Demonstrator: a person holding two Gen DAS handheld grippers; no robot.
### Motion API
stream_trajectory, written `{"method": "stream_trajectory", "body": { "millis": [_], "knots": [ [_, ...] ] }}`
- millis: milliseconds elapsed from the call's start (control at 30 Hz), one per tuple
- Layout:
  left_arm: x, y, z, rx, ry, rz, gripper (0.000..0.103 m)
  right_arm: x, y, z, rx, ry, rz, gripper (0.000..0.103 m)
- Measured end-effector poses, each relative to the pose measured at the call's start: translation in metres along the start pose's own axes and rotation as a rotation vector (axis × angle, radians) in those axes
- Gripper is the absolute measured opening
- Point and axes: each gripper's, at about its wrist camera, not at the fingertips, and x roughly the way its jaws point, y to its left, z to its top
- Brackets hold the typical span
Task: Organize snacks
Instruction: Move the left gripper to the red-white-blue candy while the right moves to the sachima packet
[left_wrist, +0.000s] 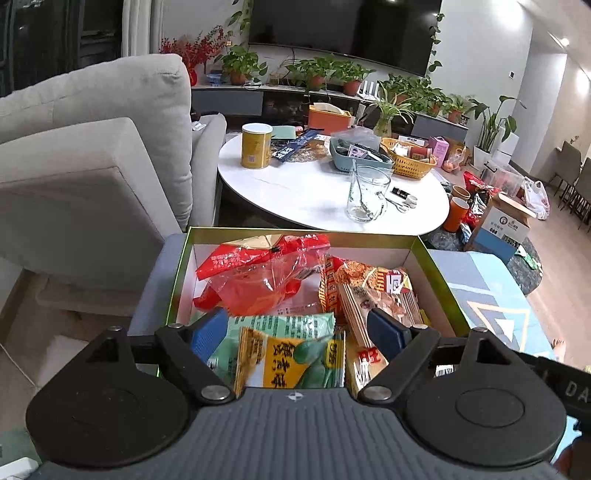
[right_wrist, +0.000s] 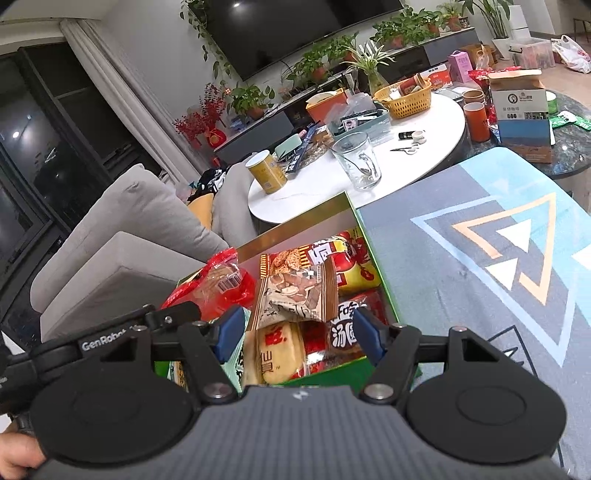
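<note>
Hovering over the snack box, my left gripper and right gripper are spread, holding nothing. Packets fill the box; my grippers' bodies hide its near edge. A green packet lies partly covered.

My way down into the box is blocked by packed snack bags; at two o'clock the patterned mat lies free.
</note>
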Motion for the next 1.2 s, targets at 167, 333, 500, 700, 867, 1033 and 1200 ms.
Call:
{"method": "stream_trajectory", "body": {
  "millis": [167,333,500,700,867,1033,1200],
  "knots": [
    [-0.013,-0.001,-0.011,0.006,-0.001,-0.001,0.081,-0.006,-0.001,-0.006,-0.009,0.009,0.004,0.085],
    [-0.027,-0.003,-0.027,0.005,0.001,-0.021,0.081,-0.014,-0.008,-0.012,-0.013,0.024,-0.005,0.085],
    [-0.037,-0.010,-0.049,0.033,0.017,-0.024,0.081,-0.023,-0.015,-0.019,-0.011,0.041,-0.016,0.085],
    [-0.048,-0.018,-0.075,0.050,0.048,-0.051,0.081,-0.038,-0.023,-0.029,-0.025,0.046,-0.025,0.085],
    [-0.052,-0.031,-0.095,0.082,0.077,-0.101,0.081,-0.051,-0.037,-0.037,-0.019,0.050,-0.048,0.085],
    [-0.053,-0.051,-0.117,0.161,0.117,-0.187,0.081,-0.062,-0.056,-0.049,-0.003,0.048,-0.098,0.087],
    [-0.053,-0.079,-0.135,0.298,0.128,-0.244,0.081,-0.062,-0.068,-0.058,0.002,0.082,-0.113,0.087]
  ]
}}
